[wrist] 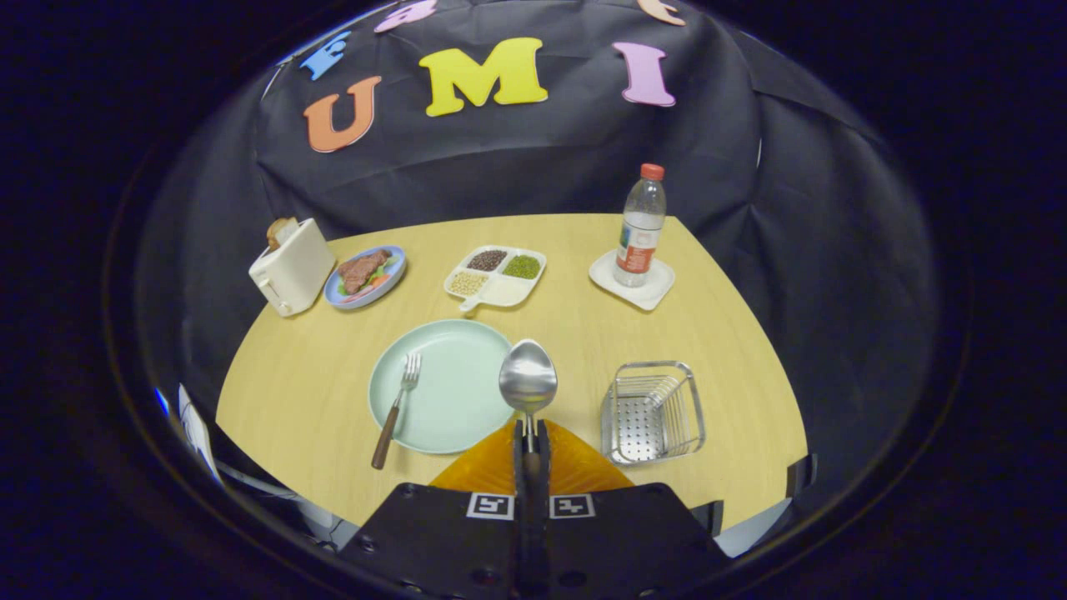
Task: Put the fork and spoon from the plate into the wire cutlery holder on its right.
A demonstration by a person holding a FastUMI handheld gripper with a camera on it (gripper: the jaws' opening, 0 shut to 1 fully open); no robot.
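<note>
**Spoon gripped, lifted over plate edge — fork still to go**

Claw (531,437) at bottom centre of frame, fingers together and clamped on the handle of the spoon (528,377). Spoon bowl sticks up just ahead of the fingers, over the right rim of the plate (446,387). Fork (397,408) lies on the plate's left side, handle hanging off the lower-left rim onto the worktop (292,392). Wire cutlery holder (653,412) sits lower right of centre, near the plate, looks empty. Back of worktop: toaster (290,267) upper left, food plate (365,276) beside it, divided tray (496,276) centre, bottle (640,225) on a coaster upper right.

Step, by my read: carrying spoon, first of two items. Next move calls for swinging right over the holder, lowering the spoon in, releasing. Then back for the fork.
</note>
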